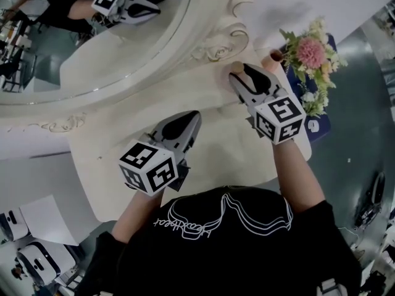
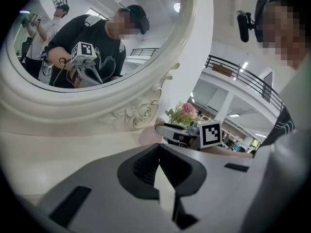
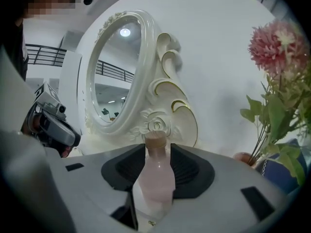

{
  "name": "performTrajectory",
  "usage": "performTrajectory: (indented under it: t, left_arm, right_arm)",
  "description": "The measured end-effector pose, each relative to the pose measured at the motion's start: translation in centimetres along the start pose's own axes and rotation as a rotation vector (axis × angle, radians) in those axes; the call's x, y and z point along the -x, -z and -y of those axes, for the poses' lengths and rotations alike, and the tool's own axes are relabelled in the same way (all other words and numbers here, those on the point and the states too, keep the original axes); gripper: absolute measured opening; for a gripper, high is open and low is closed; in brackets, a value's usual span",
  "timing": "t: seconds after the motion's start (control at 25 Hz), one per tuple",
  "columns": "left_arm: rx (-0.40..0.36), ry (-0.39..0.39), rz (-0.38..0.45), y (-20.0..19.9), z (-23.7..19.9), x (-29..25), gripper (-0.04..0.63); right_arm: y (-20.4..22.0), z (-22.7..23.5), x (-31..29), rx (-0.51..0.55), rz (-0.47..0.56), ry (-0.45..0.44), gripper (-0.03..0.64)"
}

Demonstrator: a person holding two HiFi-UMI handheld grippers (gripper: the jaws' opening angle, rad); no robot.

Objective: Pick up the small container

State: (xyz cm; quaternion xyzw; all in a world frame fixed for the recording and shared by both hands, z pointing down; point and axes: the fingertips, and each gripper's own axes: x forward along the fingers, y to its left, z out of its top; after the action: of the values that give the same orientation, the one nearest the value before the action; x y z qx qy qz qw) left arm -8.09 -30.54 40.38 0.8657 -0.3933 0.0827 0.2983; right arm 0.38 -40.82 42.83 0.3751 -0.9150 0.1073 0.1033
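Grasp step. Right gripper (image 1: 250, 79) wide, straddling bottle (image 3: 155, 178) on table (image 1: 234, 153) by mirror (image 1: 123, 42); pads look just clear of it. Left gripper (image 2: 158, 157) closed, empty. Next I'd squeeze body below neck, then lift straight.

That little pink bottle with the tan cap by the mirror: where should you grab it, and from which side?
Probably the wide pink body of the bottle, below its narrowing neck, coming in level from the front, since the mirror frame stands behind. It is upright, and the right hand-held gripper has a jaw either side.
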Motion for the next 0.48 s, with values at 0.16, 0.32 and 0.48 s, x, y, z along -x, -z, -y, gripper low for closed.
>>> performTrajectory:
  t: [0.16,0.32,0.48]
  left_arm:
    - [0.005,-0.005,-0.005,0.02,-0.28,-0.17,0.003]
    - [0.005,-0.006,-0.009,0.12,-0.33,-0.27,0.003]
    - [0.005,-0.008,-0.011,0.18,-0.34,-0.33,0.003]
  right_arm:
    - [-0.04,-0.07,-0.20,0.045,-0.003,0.021,0.138]
    - [-0.05,-0.01,-0.20,0.041,0.003,0.031,0.140]
    - [-0.21,-0.16,-0.23,0.084,-0.002,0.050,0.129]
